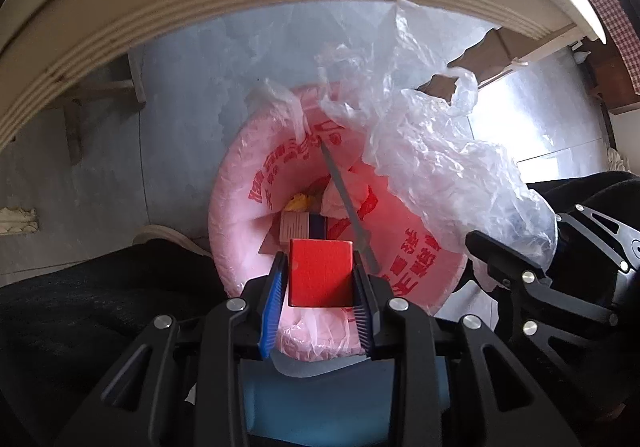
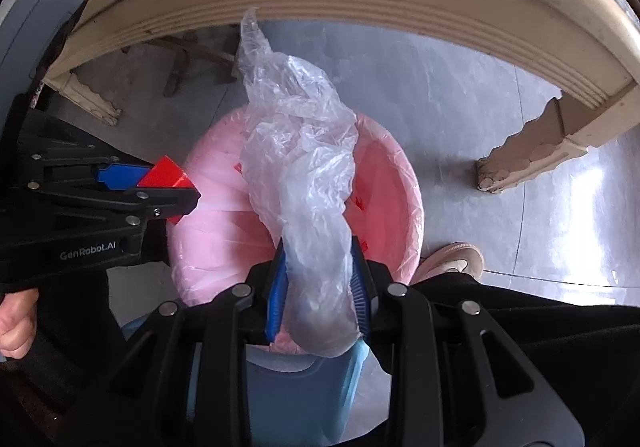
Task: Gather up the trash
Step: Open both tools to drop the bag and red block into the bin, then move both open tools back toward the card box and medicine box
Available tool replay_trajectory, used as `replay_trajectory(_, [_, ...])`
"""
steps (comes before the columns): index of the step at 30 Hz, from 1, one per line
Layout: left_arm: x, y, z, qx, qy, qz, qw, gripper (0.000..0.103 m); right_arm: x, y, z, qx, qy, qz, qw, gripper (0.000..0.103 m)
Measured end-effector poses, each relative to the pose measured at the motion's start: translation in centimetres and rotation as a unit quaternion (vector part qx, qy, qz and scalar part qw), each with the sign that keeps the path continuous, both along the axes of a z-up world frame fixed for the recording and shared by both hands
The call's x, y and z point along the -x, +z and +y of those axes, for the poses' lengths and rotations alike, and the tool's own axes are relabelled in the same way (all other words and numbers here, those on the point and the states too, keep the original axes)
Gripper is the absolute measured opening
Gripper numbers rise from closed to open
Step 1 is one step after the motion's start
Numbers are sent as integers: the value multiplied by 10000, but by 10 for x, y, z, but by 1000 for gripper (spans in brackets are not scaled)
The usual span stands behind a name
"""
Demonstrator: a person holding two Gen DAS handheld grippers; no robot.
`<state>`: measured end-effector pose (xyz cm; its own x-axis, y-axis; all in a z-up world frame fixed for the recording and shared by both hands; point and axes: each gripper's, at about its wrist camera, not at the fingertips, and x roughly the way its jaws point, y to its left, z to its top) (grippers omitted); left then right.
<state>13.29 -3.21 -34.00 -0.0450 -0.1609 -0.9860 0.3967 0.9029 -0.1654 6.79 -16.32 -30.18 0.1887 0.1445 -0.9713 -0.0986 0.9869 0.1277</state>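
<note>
While both point down over the round bin (image 1: 236, 207), lined with thin pink plastic printed in red, the left gripper (image 1: 320, 275) clamps one smooth, flat-faced red box (image 1: 320, 271), and the right gripper (image 2: 320, 275) pinches one crumpled, translucent plastic bag (image 2: 300, 167). Both items hang above the bin's mouth; inside lie more scraps.

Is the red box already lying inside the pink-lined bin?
No, the red box is clamped in the left gripper above the bin.
</note>
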Motion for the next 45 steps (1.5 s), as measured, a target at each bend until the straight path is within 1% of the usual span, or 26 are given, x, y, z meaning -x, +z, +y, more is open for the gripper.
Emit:
replay_trajectory(3, [-3, -10, -2, -68, 5, 116, 9999, 31, -4, -10, 3, 2, 23, 138, 9999, 29])
replay_trajectory(5, [-7, -20, -2, -8, 61, 294, 9995, 31, -7, -18, 3, 32, 48, 215, 9998, 29])
replay_trajectory(8, [-9, -29, -2, -44, 71, 462, 9989, 31, -8, -24, 4, 50, 39, 313, 9995, 29])
replay_trajectory(11, [-9, -36, -3, -38, 65, 538, 9985, 31, -10, -30, 4, 17, 25, 377, 9993, 30])
replay_trajectory(13, [-8, -38, -4, -39, 47, 541, 9985, 33, -11, -32, 5, 38, 42, 405, 9992, 34])
replay_trajectory(14, [-8, -39, -4, -36, 47, 557, 9984, 35, -11, -33, 5, 51, 50, 421, 9991, 38])
replay_trajectory(15, [-9, -39, -4, -46, 59, 576, 9983, 41, -12, -34, 5, 53, 57, 435, 9990, 45])
replay_trajectory(16, [-10, -39, -3, -56, 71, 599, 9982, 47, -11, -34, 5, 68, 58, 443, 9990, 50])
replay_trajectory(17, [-11, -40, -3, -63, 85, 612, 9981, 50, -11, -34, 5, 83, 59, 440, 9990, 56])
replay_trajectory(19, [-12, -40, -1, -68, 139, 611, 9980, 57, -12, -34, 6, 75, 53, 420, 9991, 60])
replay_trajectory(20, [-12, -39, 0, -58, 168, 597, 9981, 59, -12, -34, 5, 72, 45, 415, 9991, 63])
replay_trajectory(22, [-13, -37, 1, -31, 206, 550, 9983, 63, -11, -34, 5, 78, 17, 408, 9991, 65])
replay_trajectory(26, [-12, -36, 3, -31, 203, 516, 9985, 65, -12, -33, 3, 22, -41, 400, 9992, 66])
replay_trajectory(29, [-10, -32, -1, -196, 126, 317, 9992, 65, -11, -30, 1, -69, -70, 337, 9994, 66])
replay_trajectory(31, [-8, -25, -3, -214, 53, 188, 9996, 65, -11, -24, 1, -152, -94, 256, 9995, 66])
replay_trajectory(36, [-2, 10, 2, -222, -68, -275, 9994, 65, -9, 4, -6, -540, -212, -58, 9983, 66])
replay_trajectory(38, [2, 40, 6, -239, -139, -616, 9977, 66, -7, 22, -7, -591, -222, -234, 9977, 66])
replay_trajectory(40, [4, 73, 12, -233, -208, -998, 9945, 67, -5, 50, -10, -624, -188, -513, 9966, 66])
replay_trajectory(41, [3, 89, 16, -181, -203, -1164, 9928, 69, -5, 67, -12, -650, -173, -685, 9954, 66])
replay_trajectory(42, [2, 104, 18, -118, -200, -1296, 9913, 74, -5, 81, -13, -680, -156, -835, 9941, 67])
replay_trajectory(43, [-1, 126, 23, 18, -210, -1476, 9888, 76, -6, 100, -16, -721, -122, -1036, 9919, 68])
replay_trajectory(45, [-7, 169, 30, 187, -271, -1861, 9820, 77, -9, 132, -20, -739, -70, -1383, 9876, 78])
